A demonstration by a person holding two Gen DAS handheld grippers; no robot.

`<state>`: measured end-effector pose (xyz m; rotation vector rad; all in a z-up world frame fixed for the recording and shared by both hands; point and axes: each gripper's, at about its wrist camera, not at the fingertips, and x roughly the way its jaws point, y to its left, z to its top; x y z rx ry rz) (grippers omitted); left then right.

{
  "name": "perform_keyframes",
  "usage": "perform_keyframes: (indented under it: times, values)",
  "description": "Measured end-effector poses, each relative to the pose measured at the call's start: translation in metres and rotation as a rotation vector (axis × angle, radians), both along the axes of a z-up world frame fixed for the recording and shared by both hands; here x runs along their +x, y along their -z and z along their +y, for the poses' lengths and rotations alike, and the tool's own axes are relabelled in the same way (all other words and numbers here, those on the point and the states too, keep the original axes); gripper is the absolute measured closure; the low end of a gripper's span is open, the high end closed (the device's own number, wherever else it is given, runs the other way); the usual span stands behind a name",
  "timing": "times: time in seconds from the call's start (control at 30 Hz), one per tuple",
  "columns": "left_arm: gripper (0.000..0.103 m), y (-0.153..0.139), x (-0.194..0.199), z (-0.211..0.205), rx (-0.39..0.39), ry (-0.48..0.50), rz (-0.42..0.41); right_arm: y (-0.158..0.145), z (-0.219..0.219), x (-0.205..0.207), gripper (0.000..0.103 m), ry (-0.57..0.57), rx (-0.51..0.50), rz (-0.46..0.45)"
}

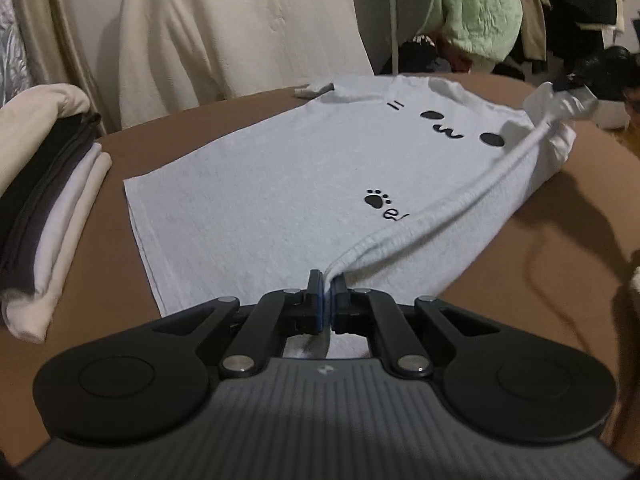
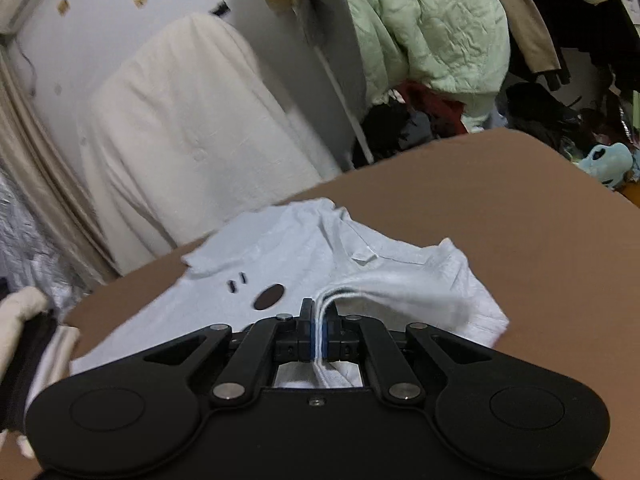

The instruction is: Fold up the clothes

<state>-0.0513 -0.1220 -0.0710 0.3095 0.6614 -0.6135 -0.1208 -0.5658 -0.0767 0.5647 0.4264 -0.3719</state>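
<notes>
Risk: thin hem slipping from left hand-held gripper (image 1: 329, 304) & right hand-held gripper (image 2: 319, 338), both pinching white T-shirt (image 1: 256, 184) mid-frame, fold skewing on table (image 1: 120, 264).

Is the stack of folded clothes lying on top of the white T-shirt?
No: in the left wrist view the stack of folded clothes sits on the brown table beside the white T-shirt, with bare table between them.

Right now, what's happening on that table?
A person is folding a white T-shirt on the brown table. The left gripper is shut on its hem corner, the right gripper is shut on the shoulder end, and that side edge is lifted. A stack of folded clothes sits at the left.
</notes>
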Motion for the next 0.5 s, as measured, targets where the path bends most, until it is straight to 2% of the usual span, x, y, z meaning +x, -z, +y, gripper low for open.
perform_keyframes:
  times: [0.23,0.3,0.33,0.37,0.43,0.5]
  values:
    - [0.098,0.008,-0.005,-0.003,0.026,-0.032,0.065,0.004,0.001,-0.032,0.098,0.038,0.009,0.004]
    - [0.092,0.013,-0.006,-0.004,0.077,-0.048,0.057,-0.001,0.000,-0.039,0.098,0.061,-0.010,-0.012]
    - [0.078,0.018,-0.004,-0.007,0.117,-0.054,0.051,-0.002,0.000,-0.041,0.098,0.065,-0.011,-0.015]
    - [0.071,0.024,-0.003,-0.009,0.149,-0.054,0.051,-0.001,-0.003,-0.041,0.098,0.066,0.002,-0.015]
    - [0.070,0.034,-0.001,-0.010,0.194,-0.038,0.072,0.002,-0.007,-0.041,0.098,0.075,0.042,-0.005]
    - [0.057,0.041,0.002,-0.010,0.223,-0.034,0.101,0.004,-0.008,-0.039,0.098,0.069,0.048,0.007]
